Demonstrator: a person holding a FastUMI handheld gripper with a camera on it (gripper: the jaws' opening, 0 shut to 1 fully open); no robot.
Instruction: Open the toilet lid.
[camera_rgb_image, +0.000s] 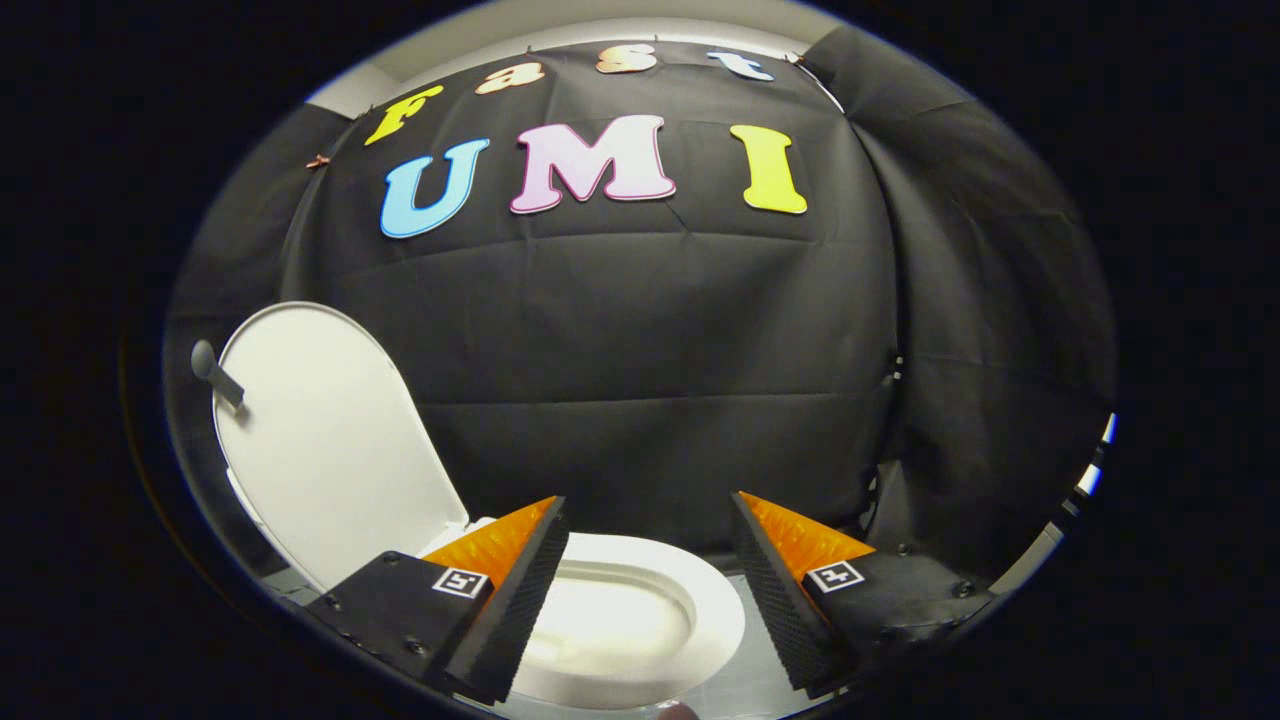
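Parted jaws; toilet lid (330, 440) upright

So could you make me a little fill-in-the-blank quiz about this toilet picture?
1. The white plastic toilet lid stands ____, not down.
2. The gripper has its fingers spread ____, holding nothing.
3. Between the fingers lies the white oval toilet ____.
4. Behind the toilet hangs a ____ cloth wall.

Missing words: up (raised); open; bowl; black.
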